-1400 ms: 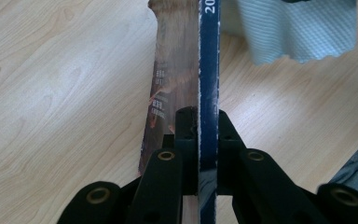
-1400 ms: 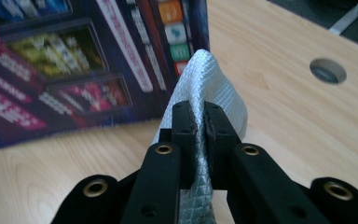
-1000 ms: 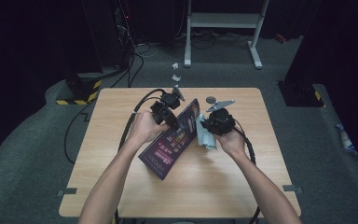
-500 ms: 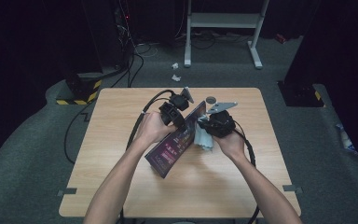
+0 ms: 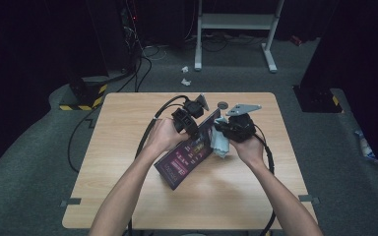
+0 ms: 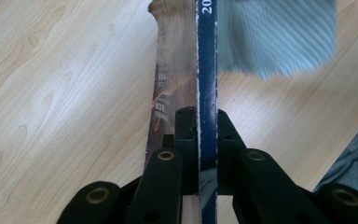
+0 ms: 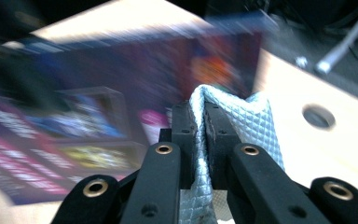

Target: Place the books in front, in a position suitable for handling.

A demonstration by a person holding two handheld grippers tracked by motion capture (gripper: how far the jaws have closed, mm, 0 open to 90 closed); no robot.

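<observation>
Left gripper (image 6: 198, 116) clenched on game case (image 5: 189, 150) edge, tilted up off surface (image 5: 128, 147); right gripper (image 7: 199, 112) pinched pale blue cloth (image 7: 256, 126) beside it.

Both bare forearms reach in from the near edge and converge over the middle of the table, each hand wrapped around a black two-jaw gripper. The left gripper (image 5: 193, 129) has its jaws pressed together on the edge of a flat, dark purple printed case (image 5: 189, 153). The right gripper (image 5: 225, 132), topped by a grey three-cornered plate, pinches a pale blue quilted cloth (image 7: 244, 123) between closed jaws.
</observation>
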